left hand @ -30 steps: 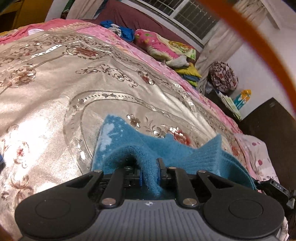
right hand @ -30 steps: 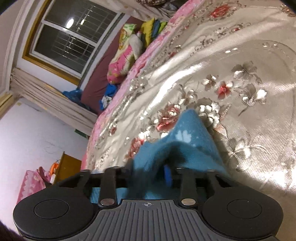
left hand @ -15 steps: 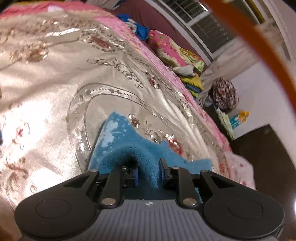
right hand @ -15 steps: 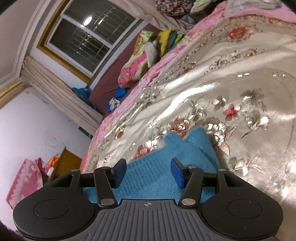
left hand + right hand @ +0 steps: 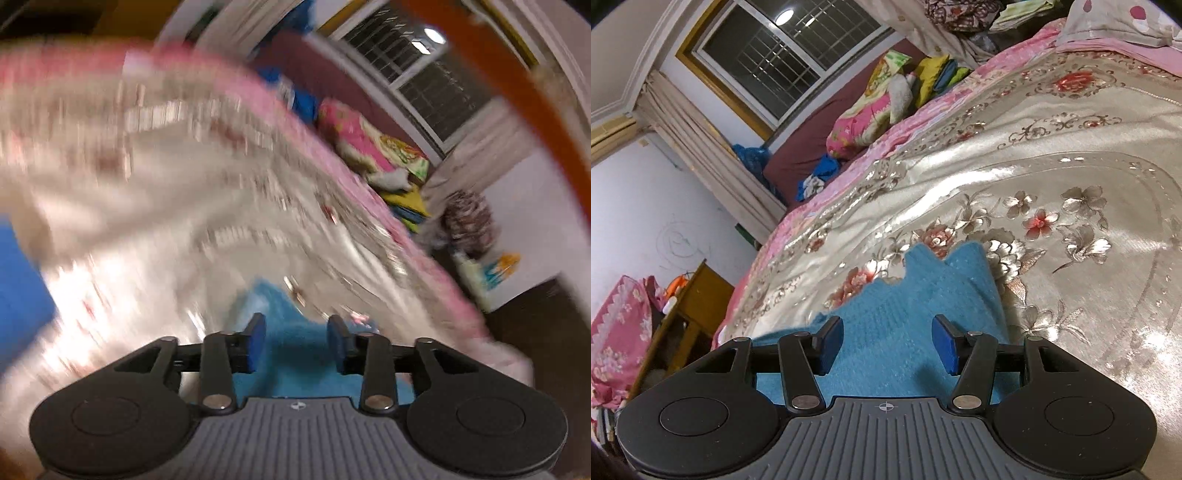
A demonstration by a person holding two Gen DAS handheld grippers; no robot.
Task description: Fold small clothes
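Observation:
A small teal-blue knitted garment (image 5: 916,317) lies flat on the shiny floral bedspread (image 5: 1052,177). My right gripper (image 5: 888,345) is open and empty just above its near part, with blue pads on either side. In the blurred left wrist view the same garment (image 5: 291,336) shows under and between the fingers of my left gripper (image 5: 295,341), which is open and holds nothing. The near edge of the garment is hidden behind both gripper bodies.
A bright blue cloth (image 5: 22,295) sits at the left edge of the left wrist view. Pillows and folded clothes (image 5: 882,107) are piled at the head of the bed under the window. A wooden cabinet (image 5: 690,306) stands by the bed.
Both grippers have opened and let go of the blue garment, which now lies flat. The left gripper is swinging fast, so its view is blurred.

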